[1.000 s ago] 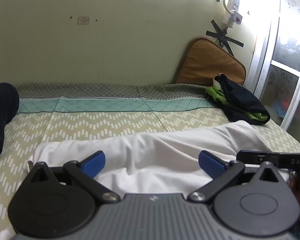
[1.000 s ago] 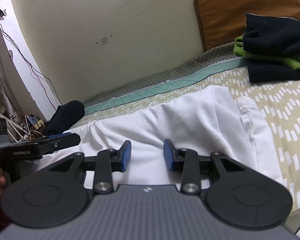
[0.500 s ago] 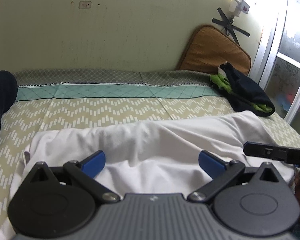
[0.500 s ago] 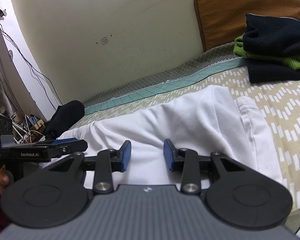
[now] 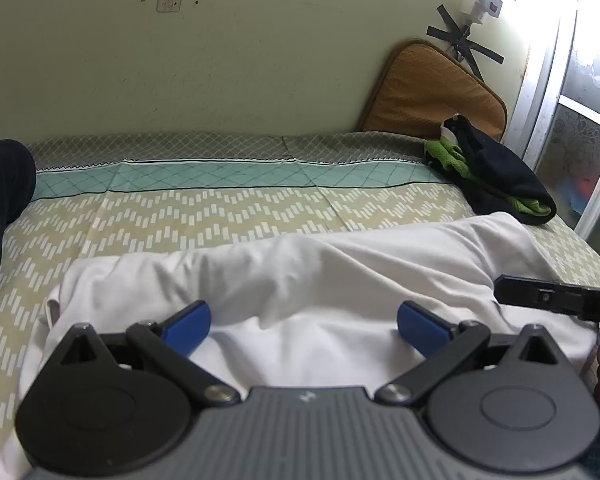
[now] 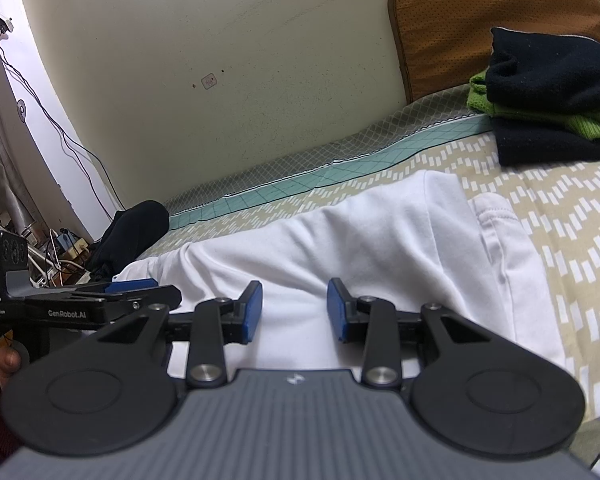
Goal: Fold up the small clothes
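The white garment (image 5: 340,280) lay spread across the patterned bedsheet (image 5: 220,208), directly under both tools. Your left gripper (image 5: 304,322) stood wide open over it, grasping nothing; your right gripper (image 6: 294,310) was partly open, empty too. Folded dark and green clothes (image 6: 548,108) sat at two o'clock.

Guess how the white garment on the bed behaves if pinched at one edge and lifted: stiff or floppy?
Likely floppy: the white garment lies in soft rolls and creases, so it should drape and sag. Probably light; it looks like thin fabric. It may drag across the bedsheet rather than slide cleanly.
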Demonstrator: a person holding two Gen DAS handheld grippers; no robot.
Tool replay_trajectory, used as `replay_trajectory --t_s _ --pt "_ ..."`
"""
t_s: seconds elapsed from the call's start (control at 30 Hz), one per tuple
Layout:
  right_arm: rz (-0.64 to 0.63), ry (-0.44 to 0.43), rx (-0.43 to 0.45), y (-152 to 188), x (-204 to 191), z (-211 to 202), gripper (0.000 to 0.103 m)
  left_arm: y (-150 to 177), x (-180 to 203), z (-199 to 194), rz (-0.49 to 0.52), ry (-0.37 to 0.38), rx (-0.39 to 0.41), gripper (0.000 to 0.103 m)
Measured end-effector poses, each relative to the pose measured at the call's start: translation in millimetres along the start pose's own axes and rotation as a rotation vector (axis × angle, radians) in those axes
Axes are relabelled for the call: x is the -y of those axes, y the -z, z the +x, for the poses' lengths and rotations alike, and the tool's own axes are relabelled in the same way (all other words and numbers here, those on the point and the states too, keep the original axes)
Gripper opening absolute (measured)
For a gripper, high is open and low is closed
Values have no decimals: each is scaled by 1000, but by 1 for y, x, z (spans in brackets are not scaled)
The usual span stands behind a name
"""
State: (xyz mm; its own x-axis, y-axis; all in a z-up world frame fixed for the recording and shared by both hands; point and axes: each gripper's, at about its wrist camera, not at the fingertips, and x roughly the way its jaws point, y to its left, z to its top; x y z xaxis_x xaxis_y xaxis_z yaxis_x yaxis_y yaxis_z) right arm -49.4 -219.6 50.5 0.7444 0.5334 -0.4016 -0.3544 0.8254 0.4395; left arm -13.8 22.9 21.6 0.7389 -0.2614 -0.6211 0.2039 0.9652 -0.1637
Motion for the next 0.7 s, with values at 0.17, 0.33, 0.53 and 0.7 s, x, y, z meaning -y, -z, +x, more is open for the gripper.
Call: replay_trajectory --t_s 0.17,0.33,0.53,0.7 --pt "0 0 0 0 0 0 39 0 0 1 5 -1 -6 103" --pt "-1 0 0 0 0 0 39 0 0 2 8 -1 -10 103" --pt "0 0 0 0 0 0 39 0 0 2 8 -3 -13 103" --pt "-1 0 0 0 0 0 39 -1 1 6 18 -5 -28 103"
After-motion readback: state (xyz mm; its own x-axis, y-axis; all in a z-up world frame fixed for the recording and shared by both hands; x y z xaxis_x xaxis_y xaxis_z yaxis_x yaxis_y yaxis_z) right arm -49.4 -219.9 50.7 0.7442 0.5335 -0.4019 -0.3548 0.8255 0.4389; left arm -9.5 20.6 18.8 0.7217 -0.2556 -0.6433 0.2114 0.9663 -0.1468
